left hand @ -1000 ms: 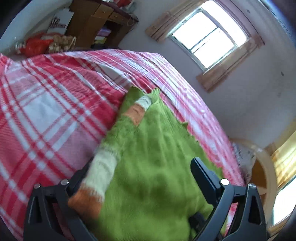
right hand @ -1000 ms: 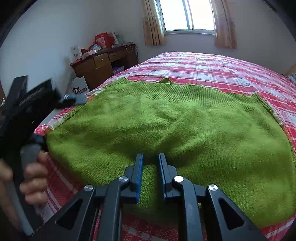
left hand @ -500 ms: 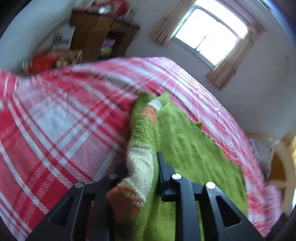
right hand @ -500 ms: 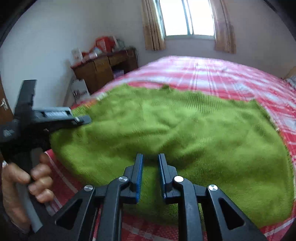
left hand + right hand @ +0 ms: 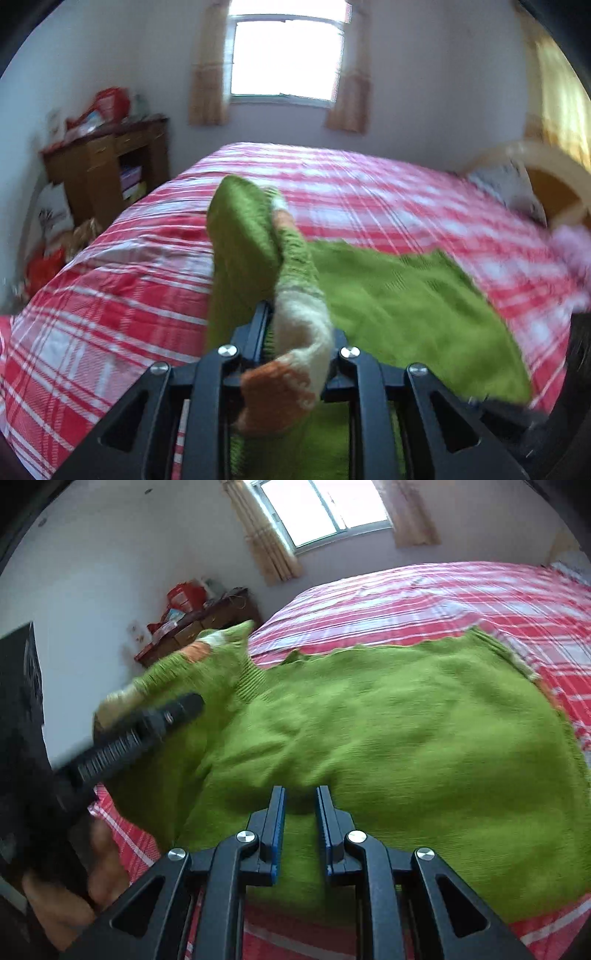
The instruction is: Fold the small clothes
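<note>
A green sweater (image 5: 388,738) lies spread on the bed (image 5: 110,314), which is covered in a red and white plaid sheet. The left gripper (image 5: 295,325) has its fingers (image 5: 255,332) closed on the sweater's sleeve (image 5: 295,295), a knitted band striped green, cream and orange; the orange cuff hangs out toward the camera over the gripper's frame. The sleeve is lifted clear of the bed and stands up as a ridge, with a fold of green body cloth raised beside it on the left of that view. The rest of the sweater stays flat on the bed to the right. In the right wrist view, the left gripper (image 5: 177,712) shows at the left as a dark bar held by a hand (image 5: 74,878), with the sleeve's side of the sweater pulled up above the bed's near corner. The right gripper (image 5: 299,801) has its blue-padded fingers (image 5: 277,819) nearly together, pinching the near hem of the sweater, where the cloth bunches into a small crease between them. The far hem of the sweater runs wavy across the plaid. Beyond the bed stand a wooden desk (image 5: 107,166) cluttered with red bags and a curtained window (image 5: 284,59). A pale headboard (image 5: 546,173) and a pillow (image 5: 502,184) show at the right in the left wrist view.
</note>
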Available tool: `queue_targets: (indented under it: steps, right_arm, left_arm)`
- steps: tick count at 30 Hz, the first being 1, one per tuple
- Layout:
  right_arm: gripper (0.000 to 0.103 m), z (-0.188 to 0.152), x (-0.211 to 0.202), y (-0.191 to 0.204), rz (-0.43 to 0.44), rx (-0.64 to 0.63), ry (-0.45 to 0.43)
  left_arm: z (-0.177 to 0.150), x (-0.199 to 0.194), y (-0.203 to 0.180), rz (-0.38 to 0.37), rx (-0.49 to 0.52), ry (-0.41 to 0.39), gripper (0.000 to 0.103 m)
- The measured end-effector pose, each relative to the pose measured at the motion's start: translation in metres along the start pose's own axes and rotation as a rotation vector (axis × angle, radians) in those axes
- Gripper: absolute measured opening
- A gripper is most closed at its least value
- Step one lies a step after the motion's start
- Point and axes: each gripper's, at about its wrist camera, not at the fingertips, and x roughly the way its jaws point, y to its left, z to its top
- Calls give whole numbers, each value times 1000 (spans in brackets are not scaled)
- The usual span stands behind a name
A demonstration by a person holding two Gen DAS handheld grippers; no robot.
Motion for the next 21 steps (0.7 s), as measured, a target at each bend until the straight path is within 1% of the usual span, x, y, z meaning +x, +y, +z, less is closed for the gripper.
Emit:
queue_targets:
  steps: [2, 5, 6, 7, 8, 9, 10, 11, 12, 13, 14, 16, 17, 19, 21]
  right_arm:
    - [17, 3, -4, -11, 16, 30, 2]
    - [18, 12, -8, -23, 45, 65, 9]
    - [19, 17, -11, -31, 64, 95, 6]
    - [24, 22, -12, -34, 80, 115, 6]
    - [44, 29, -12, -40, 107, 139, 9]
    - [66, 34, -13, -43, 124, 155, 10]
    - [71, 43, -12, -47, 146, 178, -2]
    - [72, 50, -12, -47, 177, 189, -13]
    - [72, 61, -7, -45, 218, 190, -7]
    - [72, 70, -1, -42, 237, 183, 8]
    - [72, 79, 8, -39, 243, 168, 34]
    - [72, 99, 39, -27, 235, 117, 115]
    - [72, 102, 49, -24, 236, 109, 134]
    - [72, 113, 81, -14, 250, 87, 213]
    - [72, 120, 105, -6, 233, 48, 265]
  left_arm:
    - [-4, 7, -10, -11, 30, 27, 21]
    - [-12, 18, -20, 6, 73, 69, 21]
    - [-12, 18, -22, 9, 79, 72, 21]
    - [-11, 17, -21, 10, 82, 71, 21]
    - [-12, 17, -21, 6, 78, 72, 21]
    - [-13, 18, -22, 1, 75, 72, 21]
    - [-14, 18, -24, -1, 73, 72, 21]
    - [-15, 17, -23, -1, 74, 70, 21]
    - [-15, 17, -24, 0, 74, 70, 21]
    - [-16, 17, -25, 1, 75, 69, 21]
    - [-17, 17, -24, 1, 73, 68, 21]
    - [-17, 18, -26, -1, 71, 66, 21]
    - [-17, 18, -24, -5, 67, 65, 22]
    - [-16, 18, -22, -12, 61, 65, 22]
    - [-16, 19, -21, -23, 52, 65, 22]
